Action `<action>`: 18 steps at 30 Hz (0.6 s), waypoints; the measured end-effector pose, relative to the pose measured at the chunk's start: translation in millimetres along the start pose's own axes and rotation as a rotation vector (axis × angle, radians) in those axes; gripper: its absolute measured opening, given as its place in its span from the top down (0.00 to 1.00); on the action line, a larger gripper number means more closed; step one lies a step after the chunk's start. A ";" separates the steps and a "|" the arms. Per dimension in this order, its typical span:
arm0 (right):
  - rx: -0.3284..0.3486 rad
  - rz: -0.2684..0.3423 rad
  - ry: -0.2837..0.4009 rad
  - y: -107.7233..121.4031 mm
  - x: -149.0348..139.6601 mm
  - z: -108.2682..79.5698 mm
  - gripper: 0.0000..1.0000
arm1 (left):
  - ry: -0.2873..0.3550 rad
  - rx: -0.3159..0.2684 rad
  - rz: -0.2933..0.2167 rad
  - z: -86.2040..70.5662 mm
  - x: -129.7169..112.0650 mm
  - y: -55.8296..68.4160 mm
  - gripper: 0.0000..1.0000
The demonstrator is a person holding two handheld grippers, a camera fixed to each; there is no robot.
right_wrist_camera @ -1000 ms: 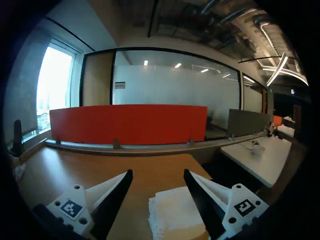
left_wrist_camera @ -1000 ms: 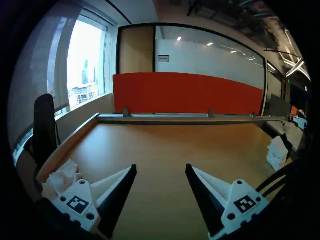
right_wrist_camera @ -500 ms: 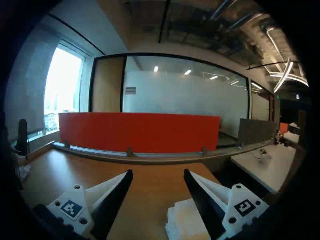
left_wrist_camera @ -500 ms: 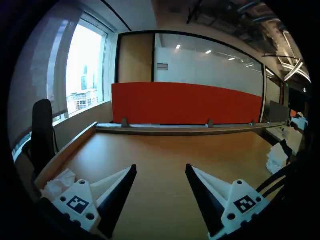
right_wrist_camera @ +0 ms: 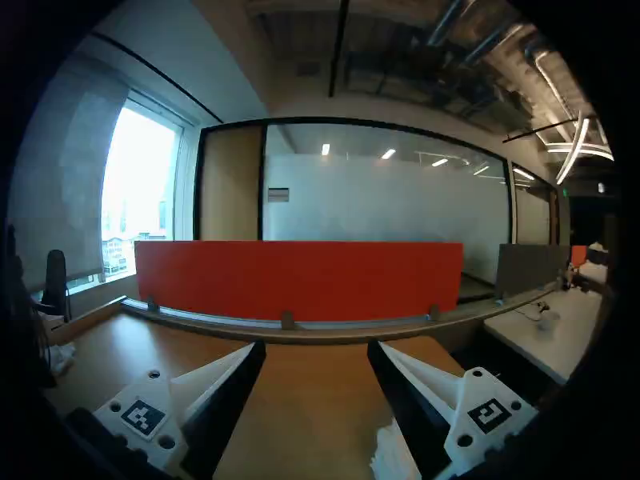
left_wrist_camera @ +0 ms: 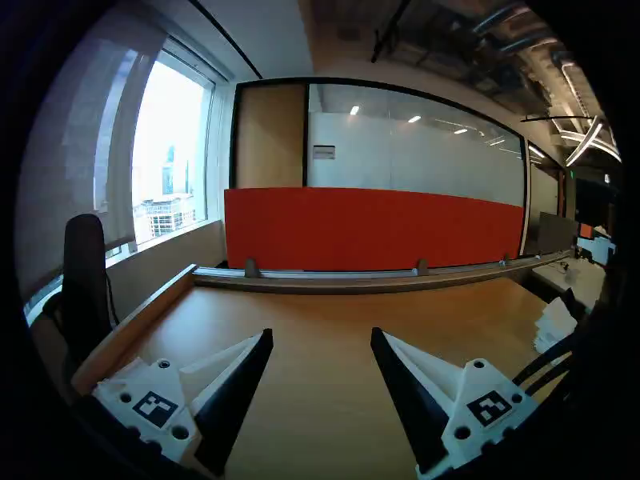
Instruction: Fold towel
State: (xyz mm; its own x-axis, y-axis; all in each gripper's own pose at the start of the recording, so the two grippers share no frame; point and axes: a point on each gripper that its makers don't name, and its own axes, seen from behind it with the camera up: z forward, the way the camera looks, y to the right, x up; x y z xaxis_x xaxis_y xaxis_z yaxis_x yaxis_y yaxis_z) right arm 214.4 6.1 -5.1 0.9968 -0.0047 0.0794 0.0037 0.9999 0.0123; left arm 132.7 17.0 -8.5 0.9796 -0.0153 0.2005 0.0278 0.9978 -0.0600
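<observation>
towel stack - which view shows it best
The left gripper view: the towel stack sits at the desk's right edge, small but with its side visible. In the right gripper view a white corner of it peeks out at the bottom, partly behind one of the jaws.

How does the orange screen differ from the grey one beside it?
The orange screen is bright and spans the wooden desk's far edge; the grey screen is dull, looks narrower, and backs the white desk. Both are upright flat panels.
</observation>
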 end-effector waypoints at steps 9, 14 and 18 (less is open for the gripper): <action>0.013 0.008 0.009 -18.1 4.8 4.9 0.02 | 0.038 0.012 0.006 0.3 11.7 -6.2 0.10; 0.019 0.020 0.015 -25.1 10.4 5.8 0.01 | 0.051 0.010 0.004 0.6 14.7 -5.7 0.10; 0.019 0.014 0.009 -29.4 9.2 7.3 0.01 | 0.058 0.005 0.018 1.9 14.4 -3.8 0.10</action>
State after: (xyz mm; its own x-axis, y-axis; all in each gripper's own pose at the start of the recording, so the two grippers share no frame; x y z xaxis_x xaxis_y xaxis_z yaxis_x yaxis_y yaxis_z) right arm 222.9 -23.4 2.6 0.9974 0.0091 0.0709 -0.0113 0.9995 0.0297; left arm 146.3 13.1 -3.5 0.9899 -0.0008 0.1421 0.0091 0.9983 -0.0578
